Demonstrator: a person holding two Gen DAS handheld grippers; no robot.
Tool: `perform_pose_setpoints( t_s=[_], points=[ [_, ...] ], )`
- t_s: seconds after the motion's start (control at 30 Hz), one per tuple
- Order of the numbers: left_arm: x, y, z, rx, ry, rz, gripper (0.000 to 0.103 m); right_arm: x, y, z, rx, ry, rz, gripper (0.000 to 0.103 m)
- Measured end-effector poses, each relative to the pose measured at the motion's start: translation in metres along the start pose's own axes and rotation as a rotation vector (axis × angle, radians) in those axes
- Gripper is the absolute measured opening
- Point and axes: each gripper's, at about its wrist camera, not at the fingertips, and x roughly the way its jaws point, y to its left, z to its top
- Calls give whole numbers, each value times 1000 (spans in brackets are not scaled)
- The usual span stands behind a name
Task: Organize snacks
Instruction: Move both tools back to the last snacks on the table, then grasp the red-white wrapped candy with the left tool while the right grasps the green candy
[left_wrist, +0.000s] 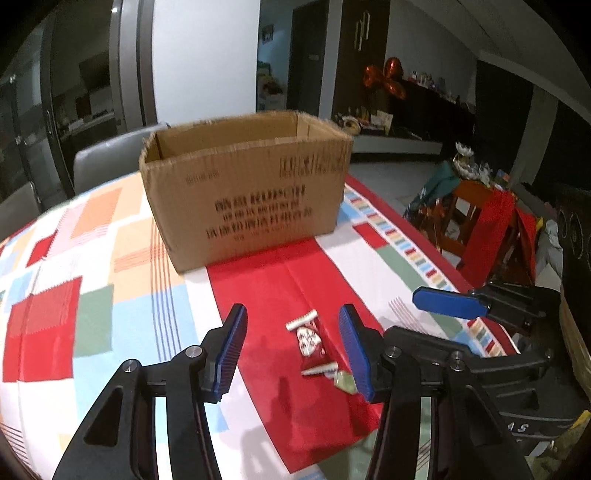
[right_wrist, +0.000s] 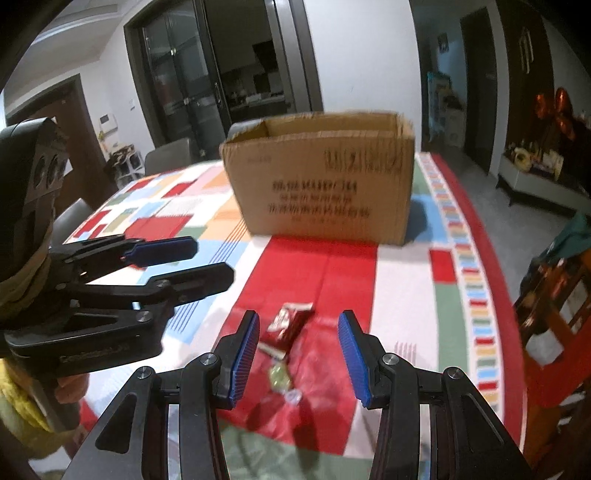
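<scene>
My left hand-held gripper (left_wrist: 291, 350) hangs over the counter (left_wrist: 92, 258) with its blue ribbed pads spread apart and nothing pinched between them. From its own camera, a red snack packet (left_wrist: 309, 341) with white crimped ends lies flat on the red band of the patterned cloth, in the gap between the pads but touching neither. Just beside the packet's near end sits a small green wrapped candy (left_wrist: 344, 380), close against the inner face of the right-hand pad; I cannot tell whether it touches.

Farther back, well apart from the snacks, an open cardboard box (left_wrist: 245, 192) stands upright on the cloth, its flaps cut off and dark print on its front wall. I cannot see what, if anything, lies inside.

To the right in that same view, my right hand-held gripper (left_wrist: 448, 303) comes in from the side, one blue pad showing flat.

From the right wrist camera, my right hand-held gripper (right_wrist: 299, 354) is likewise spread, holding nothing. The red snack packet (right_wrist: 290, 321) lies between its pads, nearer the left one, and the green candy (right_wrist: 277, 376) sits just nearer me, with a small clear wrapper (right_wrist: 293, 397) beside it. The cardboard box (right_wrist: 321, 184) stands behind, and the left hand-held gripper (right_wrist: 207, 264) reaches in from the left edge.
</scene>
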Motion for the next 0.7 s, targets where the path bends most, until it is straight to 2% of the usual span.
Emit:
perform_pose_setpoints(
  t_s=[0.37, 0.43, 0.7],
  points=[
    [32, 4, -22, -58, 104, -63, 41, 31, 10, -31, -21, 107, 33, 45],
    [37, 5, -23, -71, 115, -74, 38, 35, 10, -34, -20, 120, 38, 43],
    [64, 6, -25, -120, 169, -103, 37, 53, 7, -40, 2, 165, 55, 36]
  ],
)
